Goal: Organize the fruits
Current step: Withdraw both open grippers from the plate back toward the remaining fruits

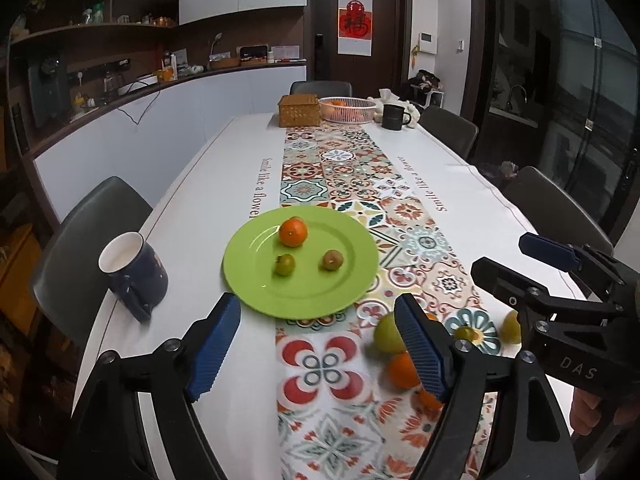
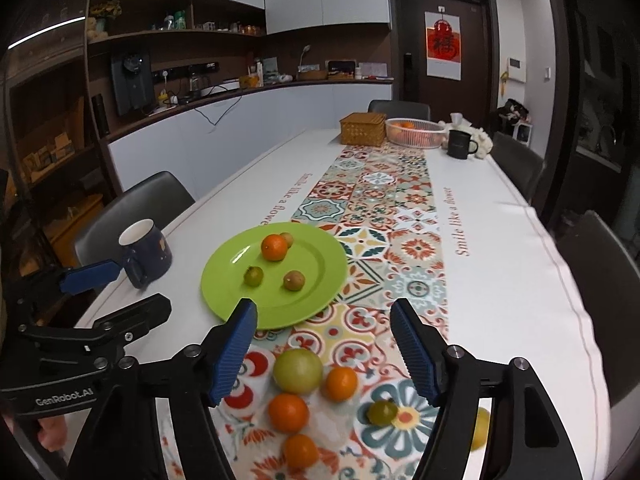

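A green plate [image 1: 320, 300] [image 2: 224, 280] on the table holds an orange [image 1: 293, 233] [image 2: 274, 247] and small greenish-brown fruits [image 1: 284, 265] [image 2: 294, 280]. Loose fruit lies on the patterned runner: a large green fruit [image 2: 298, 371] [image 1: 386, 334], several oranges [image 2: 288, 413] [image 1: 402, 370], a small green fruit [image 2: 382, 412] and a yellow one [image 2: 480, 428]. My left gripper [image 1: 318, 346] is open and empty, just before the plate's near rim. My right gripper [image 2: 324, 354] is open and empty above the loose fruit; it also shows in the left wrist view [image 1: 516, 260].
A dark blue mug [image 1: 134, 276] [image 2: 146, 252] stands left of the plate. At the far end are a wicker box [image 1: 300, 110], a white fruit basket [image 1: 348, 110] and a black mug [image 1: 394, 117]. Dark chairs [image 1: 86, 240] line both sides of the table.
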### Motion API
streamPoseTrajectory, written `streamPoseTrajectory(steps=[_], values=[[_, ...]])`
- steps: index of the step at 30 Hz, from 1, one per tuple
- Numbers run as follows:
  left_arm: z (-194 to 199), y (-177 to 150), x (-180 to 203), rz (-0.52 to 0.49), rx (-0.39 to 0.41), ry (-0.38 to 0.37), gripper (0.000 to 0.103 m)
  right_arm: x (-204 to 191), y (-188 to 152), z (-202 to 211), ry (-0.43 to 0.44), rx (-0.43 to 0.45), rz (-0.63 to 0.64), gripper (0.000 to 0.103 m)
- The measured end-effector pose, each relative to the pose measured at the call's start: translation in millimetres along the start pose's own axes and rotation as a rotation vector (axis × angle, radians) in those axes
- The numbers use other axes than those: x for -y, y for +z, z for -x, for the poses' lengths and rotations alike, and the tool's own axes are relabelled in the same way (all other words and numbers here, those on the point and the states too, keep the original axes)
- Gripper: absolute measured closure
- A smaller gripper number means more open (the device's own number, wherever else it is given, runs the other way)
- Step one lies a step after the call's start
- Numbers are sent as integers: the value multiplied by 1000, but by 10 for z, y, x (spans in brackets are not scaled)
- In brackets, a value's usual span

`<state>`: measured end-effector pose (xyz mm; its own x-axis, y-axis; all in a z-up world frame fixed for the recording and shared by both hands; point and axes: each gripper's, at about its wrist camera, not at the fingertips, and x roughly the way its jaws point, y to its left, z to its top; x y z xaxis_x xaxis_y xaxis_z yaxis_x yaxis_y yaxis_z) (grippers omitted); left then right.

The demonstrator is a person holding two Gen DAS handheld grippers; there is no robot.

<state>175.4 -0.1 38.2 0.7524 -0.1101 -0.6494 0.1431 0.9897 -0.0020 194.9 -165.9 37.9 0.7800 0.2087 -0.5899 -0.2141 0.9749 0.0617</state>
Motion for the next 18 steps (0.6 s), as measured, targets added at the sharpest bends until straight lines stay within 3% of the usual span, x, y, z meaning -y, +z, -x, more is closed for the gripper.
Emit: streamPoseTrajectory(steps=[18], values=[[236,-258,547,2,-25,-49,15,470,-344,546,-89,24,-60,24]])
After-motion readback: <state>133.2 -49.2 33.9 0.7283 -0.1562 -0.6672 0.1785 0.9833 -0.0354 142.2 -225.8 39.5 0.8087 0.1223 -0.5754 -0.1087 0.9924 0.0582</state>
